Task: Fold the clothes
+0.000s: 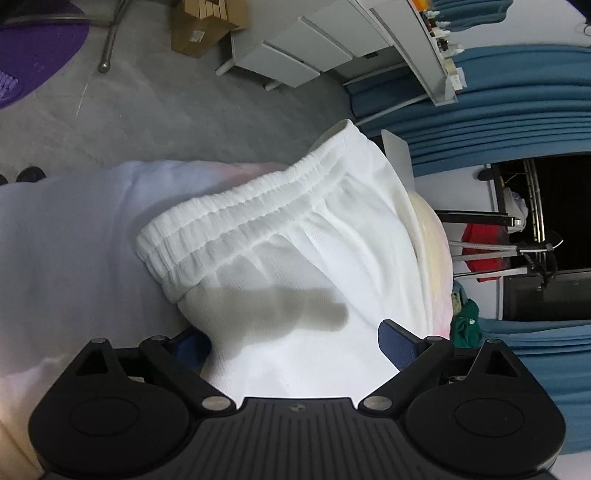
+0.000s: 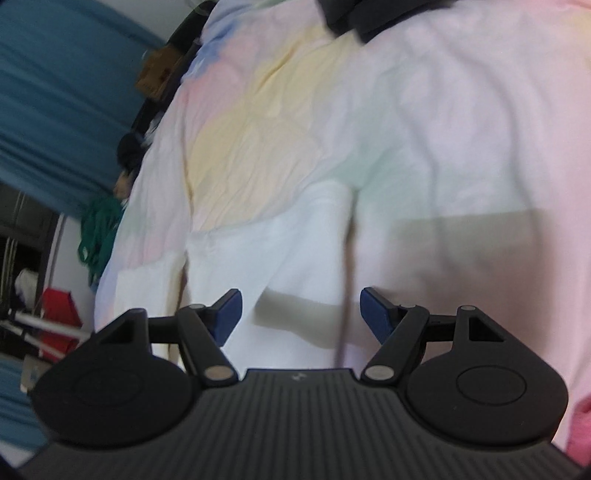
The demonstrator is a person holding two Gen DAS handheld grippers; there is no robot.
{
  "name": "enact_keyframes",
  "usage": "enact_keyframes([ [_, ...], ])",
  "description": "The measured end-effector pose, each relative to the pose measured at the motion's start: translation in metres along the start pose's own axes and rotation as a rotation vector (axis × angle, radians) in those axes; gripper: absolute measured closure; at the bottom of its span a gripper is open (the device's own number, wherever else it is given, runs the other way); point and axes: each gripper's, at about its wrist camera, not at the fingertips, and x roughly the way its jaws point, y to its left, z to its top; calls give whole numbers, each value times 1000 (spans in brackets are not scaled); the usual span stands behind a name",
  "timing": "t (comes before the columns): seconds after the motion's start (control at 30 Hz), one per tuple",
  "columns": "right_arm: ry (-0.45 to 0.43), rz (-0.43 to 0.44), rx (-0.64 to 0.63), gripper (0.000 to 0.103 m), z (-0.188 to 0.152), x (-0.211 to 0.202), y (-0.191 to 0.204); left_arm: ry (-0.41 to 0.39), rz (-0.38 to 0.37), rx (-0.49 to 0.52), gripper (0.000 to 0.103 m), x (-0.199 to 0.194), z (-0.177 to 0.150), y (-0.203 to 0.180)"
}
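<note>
White shorts [image 1: 295, 258] with a gathered elastic waistband [image 1: 240, 218] lie on a pastel bedsheet [image 1: 74, 240]. In the left wrist view my left gripper [image 1: 295, 345] hovers low over the leg end, its jaws wide apart and the cloth filling the gap. The cloth half hides its left blue pad, and neither pad visibly presses. In the right wrist view the white cloth [image 2: 258, 251] lies flat on the bedsheet [image 2: 443, 129], its edge running between the jaws. My right gripper [image 2: 301, 314] is open just above it, with nothing pinched.
A dark garment [image 2: 354, 18] lies at the far end of the bed. A green cloth [image 2: 99, 229] and blue curtains [image 2: 55, 92] lie beyond the bed's left side. Beyond the bed are grey floor [image 1: 166, 110], a white drawer unit [image 1: 295, 55] and a cardboard box [image 1: 203, 29].
</note>
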Motion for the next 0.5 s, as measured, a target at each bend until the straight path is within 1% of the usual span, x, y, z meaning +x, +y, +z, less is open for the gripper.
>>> enact_keyframes([
  [0.03, 19, 18, -13, 30, 1, 5, 3, 3, -27, -11, 7, 0, 0, 1],
  [0.07, 38, 37, -23, 30, 1, 10, 6, 8, -79, -33, 6, 2, 0, 4],
  [0.13, 38, 126, -21, 29, 3, 13, 11, 28, -201, -70, 6, 2, -2, 8],
  [0.17, 31, 178, -27, 30, 3, 11, 13, 31, -239, -73, 6, 1, -3, 9],
  [0.2, 19, 226, -40, 30, 3, 6, 17, 29, -250, -67, 6, 0, -4, 8],
  [0.23, 5, 260, -55, 30, 1, 1, 21, 25, -251, -59, 6, 0, -5, 7],
  [0.3, -11, 290, -92, 30, -2, -4, 27, 21, -243, -45, 7, -1, -7, 4],
  [0.33, -7, 273, -102, 30, -3, -2, 29, 22, -225, -39, 8, -1, -7, 4],
  [0.4, 13, 210, -104, 30, -4, 4, 28, 25, -190, -26, 11, 0, -7, 3],
  [0.43, 24, 171, -95, 30, -4, 8, 25, 23, -169, -14, 16, -1, -8, 1],
  [0.47, 27, 145, -82, 34, -4, 11, 21, 18, -146, 4, 20, -2, -9, -1],
  [0.5, 29, 122, -67, 37, -4, 14, 18, 17, -128, 14, 22, 0, -9, -3],
])
